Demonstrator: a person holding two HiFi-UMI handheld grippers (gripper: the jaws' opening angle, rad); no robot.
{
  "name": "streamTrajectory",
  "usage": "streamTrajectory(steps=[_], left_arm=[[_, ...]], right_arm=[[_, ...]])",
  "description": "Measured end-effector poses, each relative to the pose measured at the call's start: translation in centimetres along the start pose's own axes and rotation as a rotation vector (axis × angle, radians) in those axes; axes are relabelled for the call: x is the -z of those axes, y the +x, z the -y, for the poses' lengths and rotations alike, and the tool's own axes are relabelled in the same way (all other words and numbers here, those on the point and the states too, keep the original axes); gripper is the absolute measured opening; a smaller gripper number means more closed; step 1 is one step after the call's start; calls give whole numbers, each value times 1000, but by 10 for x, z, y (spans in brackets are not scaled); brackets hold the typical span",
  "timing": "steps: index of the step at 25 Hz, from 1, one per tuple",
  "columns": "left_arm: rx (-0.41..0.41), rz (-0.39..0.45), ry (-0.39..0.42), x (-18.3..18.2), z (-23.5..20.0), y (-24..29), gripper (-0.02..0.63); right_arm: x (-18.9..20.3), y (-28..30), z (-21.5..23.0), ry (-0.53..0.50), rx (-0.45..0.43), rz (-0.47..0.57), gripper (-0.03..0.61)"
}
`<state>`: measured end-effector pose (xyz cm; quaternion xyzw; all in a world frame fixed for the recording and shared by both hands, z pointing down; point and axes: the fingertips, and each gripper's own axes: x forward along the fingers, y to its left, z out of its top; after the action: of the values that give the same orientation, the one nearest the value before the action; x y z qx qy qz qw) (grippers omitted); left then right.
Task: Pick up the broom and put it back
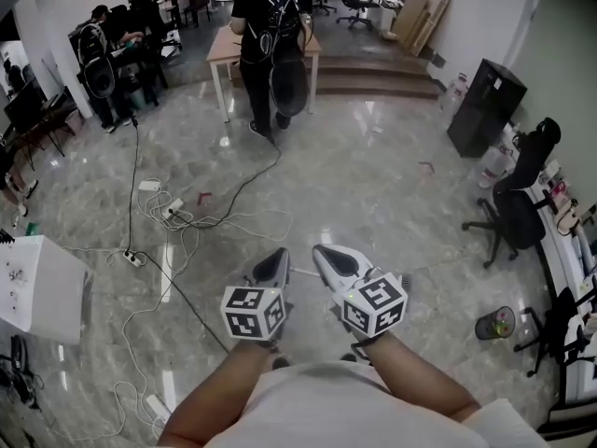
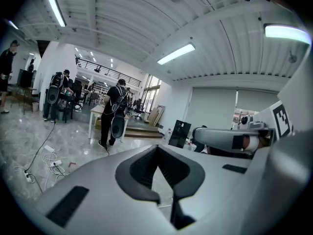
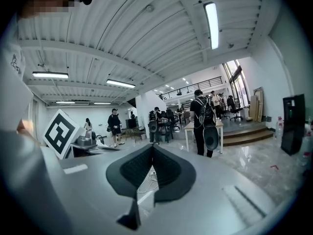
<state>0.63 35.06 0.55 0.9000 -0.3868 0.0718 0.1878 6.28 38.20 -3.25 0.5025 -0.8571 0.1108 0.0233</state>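
No broom head shows in any view. A thin pale stick (image 1: 303,272) lies on the shiny floor under my hands and reappears to the right of them; I cannot tell whether it is the broom's handle. My left gripper (image 1: 277,258) and right gripper (image 1: 323,250) hang side by side above the floor, pointing forward and slightly down. In the left gripper view the left gripper (image 2: 156,148) has its dark pads meeting at the tips with nothing between them. The right gripper (image 3: 152,147) looks the same in its own view, shut and empty.
Cables and power strips (image 1: 168,215) sprawl over the floor at the left. A person with a backpack (image 1: 270,35) stands ahead by a table (image 1: 224,49). A black cabinet (image 1: 485,105), an office chair (image 1: 508,217) and a bin (image 1: 494,323) are at the right. A white box (image 1: 37,287) sits at the left.
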Motion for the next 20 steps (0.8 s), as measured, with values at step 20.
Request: streamTrajectory(steps=[20], left_arm=[[-90, -13, -41, -14, -139, 24, 4]], right_arm=[[22, 150, 9, -4, -82, -82, 5]])
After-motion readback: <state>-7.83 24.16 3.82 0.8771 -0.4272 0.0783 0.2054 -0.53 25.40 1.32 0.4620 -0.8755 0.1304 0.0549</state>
